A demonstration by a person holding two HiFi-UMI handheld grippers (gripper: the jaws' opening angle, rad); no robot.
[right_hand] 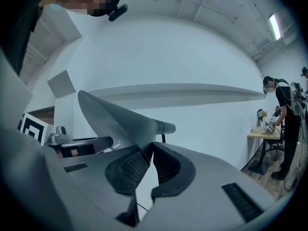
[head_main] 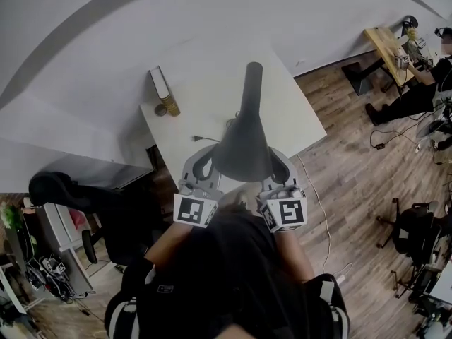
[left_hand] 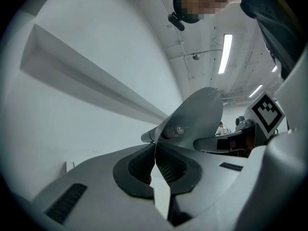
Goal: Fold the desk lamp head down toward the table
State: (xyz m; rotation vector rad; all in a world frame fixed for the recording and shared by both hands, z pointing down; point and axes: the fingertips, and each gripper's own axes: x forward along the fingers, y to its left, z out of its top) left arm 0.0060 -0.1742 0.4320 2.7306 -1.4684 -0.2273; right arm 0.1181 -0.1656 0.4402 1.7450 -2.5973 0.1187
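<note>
Right now I have both sets of jaws pinched shut on the thin rim of the lamp head [head_main: 244, 150]. The left gripper [head_main: 205, 162] is on its left edge and the right gripper [head_main: 279, 168] on its right edge. In each gripper view the metal lip sits sandwiched between the ribbed pads [left_hand: 137, 170].

The cone hangs over the near part of the white tabletop [head_main: 296, 119], with its wide mouth toward me and its narrow end [head_main: 252, 76] pointing away.

To fold it well, I judge both hands should go down together at the same pace. That way the head swings about its joint rather than twisting; an uneven push could skew it or drag the base.

My hold is only on a sheet-thin lip, so I would press steadily and never jerk, or the pads may slip off. I would also mind the cable [head_main: 201, 138] and the book [head_main: 159, 83] beyond, both seemingly apart from the head's path.
</note>
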